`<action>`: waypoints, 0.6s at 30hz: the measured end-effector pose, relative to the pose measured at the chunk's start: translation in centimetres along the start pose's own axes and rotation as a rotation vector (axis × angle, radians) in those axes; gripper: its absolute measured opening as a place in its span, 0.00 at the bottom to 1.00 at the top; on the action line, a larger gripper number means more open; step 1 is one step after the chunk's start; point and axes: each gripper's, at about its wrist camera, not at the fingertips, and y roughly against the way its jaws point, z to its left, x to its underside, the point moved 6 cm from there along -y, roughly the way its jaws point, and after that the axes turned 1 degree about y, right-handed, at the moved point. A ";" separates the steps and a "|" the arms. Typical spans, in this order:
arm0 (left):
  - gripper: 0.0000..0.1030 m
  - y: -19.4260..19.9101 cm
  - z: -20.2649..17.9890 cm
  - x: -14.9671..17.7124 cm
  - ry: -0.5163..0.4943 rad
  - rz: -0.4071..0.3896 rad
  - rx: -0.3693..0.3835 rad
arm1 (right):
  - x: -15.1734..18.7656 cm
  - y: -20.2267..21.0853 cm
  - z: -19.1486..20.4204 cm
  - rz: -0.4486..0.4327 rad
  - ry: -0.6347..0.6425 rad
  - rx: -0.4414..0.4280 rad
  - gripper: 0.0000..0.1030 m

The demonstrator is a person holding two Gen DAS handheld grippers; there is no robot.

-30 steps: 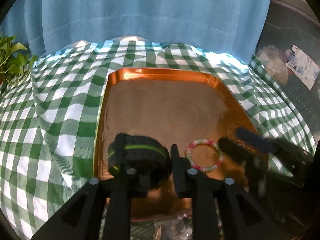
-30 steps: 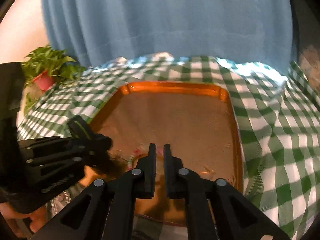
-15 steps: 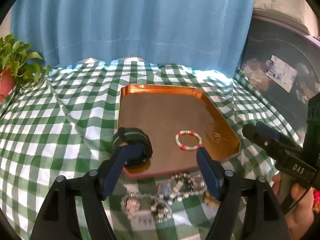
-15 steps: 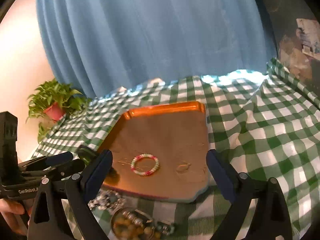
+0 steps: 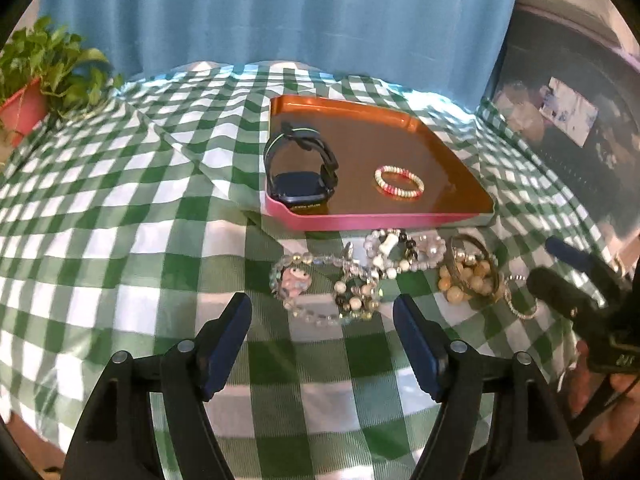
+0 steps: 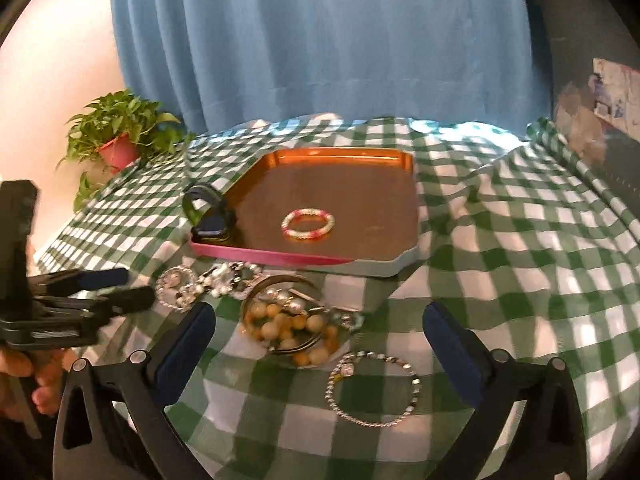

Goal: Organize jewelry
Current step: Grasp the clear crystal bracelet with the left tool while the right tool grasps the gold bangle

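An orange tray (image 5: 400,216) (image 6: 404,152) lies on the green checked cloth. A black smartwatch (image 5: 301,168) (image 6: 210,216) stands in its near left corner. A pink and white bead bracelet (image 5: 399,181) (image 6: 307,224) lies flat beside it. In front of the tray lies a pile of bead bracelets (image 5: 360,272) (image 6: 280,316). A silver chain bracelet (image 6: 372,390) lies nearest the right gripper. My left gripper (image 5: 322,344) is open and empty, above the cloth before the pile. My right gripper (image 6: 320,354) is open and empty, just short of the pile.
A potted plant (image 5: 36,80) (image 6: 120,140) stands at the table's far left. A blue curtain (image 5: 280,12) hangs behind the table. A dark cabinet (image 5: 580,120) stands to the right. The cloth is wrinkled around the tray.
Both grippers have opened and pulled back from the tray. The left one let go of the smartwatch, which now stands in the tray. The bead pile has come into view.
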 end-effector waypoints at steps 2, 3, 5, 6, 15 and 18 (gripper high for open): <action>0.70 -0.3 0.9 -0.3 0.033 -0.001 0.005 | -0.2 -0.3 0.3 -0.007 -0.001 -0.036 1.00; 0.70 -0.4 1.3 -0.5 0.053 0.001 0.009 | -0.4 -0.5 0.3 -0.011 -0.007 -0.044 1.00; 0.55 -0.8 2.3 -0.5 0.093 0.019 0.023 | -0.8 -1.1 0.4 -0.012 -0.015 -0.054 1.00; 0.49 -1.1 2.7 -0.5 0.102 0.031 0.026 | -1.0 -1.5 0.6 -0.006 -0.015 -0.059 1.00; 0.17 -2.7 2.2 -0.8 -0.029 0.059 -0.048 | -0.4 -5.1 2.1 0.094 0.037 -0.069 0.96; 0.15 -2.8 2.1 -1.0 -0.049 0.059 -0.049 | -0.1 -5.6 2.5 0.117 0.068 -0.064 0.76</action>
